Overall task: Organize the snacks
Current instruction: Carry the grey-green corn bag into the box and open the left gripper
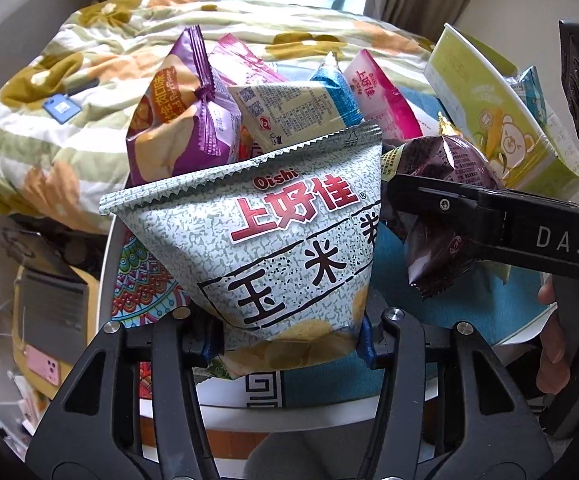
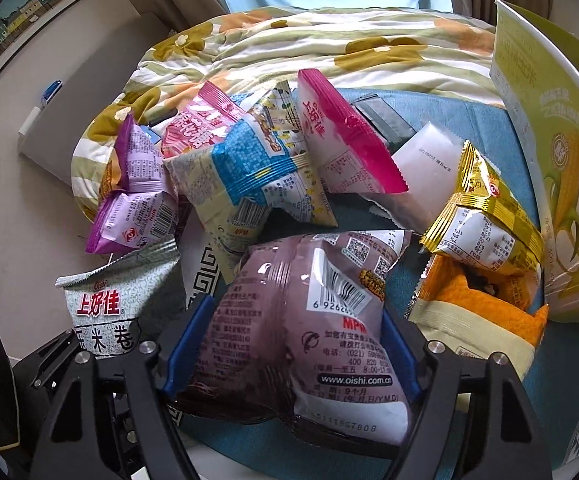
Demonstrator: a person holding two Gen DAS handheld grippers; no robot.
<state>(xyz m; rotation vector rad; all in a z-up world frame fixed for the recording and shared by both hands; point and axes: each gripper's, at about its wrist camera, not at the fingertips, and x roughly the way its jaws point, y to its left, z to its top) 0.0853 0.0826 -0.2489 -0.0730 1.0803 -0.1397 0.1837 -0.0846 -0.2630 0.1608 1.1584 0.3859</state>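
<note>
Left gripper [image 1: 289, 344] pinched the grey-green corn-roll bag [image 1: 273, 240] near-left; right gripper [image 2: 289, 344] clamped the dark purple bag [image 2: 301, 320], both apparently lifted clear of the snack pile [image 2: 257, 160] for sorting.

The supporting surface is a round white table [image 1: 249, 414] covered by a blue cloth with a grey key-pattern border [image 2: 469, 128] (a multicoloured mandala print [image 1: 141, 292] shows at the left edge). A loose heap of snack packets rests on the cloth: a purple foil chip bag [image 2: 137, 196], a blue-and-cream packet [image 2: 245, 176], a pink-and-white bag [image 2: 341, 140], a plain white sachet [image 2: 429, 164], a gold foil packet [image 2: 485, 220] and an orange-and-cream packet [image 2: 473, 304]. A tall green-and-white carton with a corn-and-bear print [image 2: 549, 152] stands at the right side. A floral quilted bed [image 1: 89, 92] lies beyond the table.
</note>
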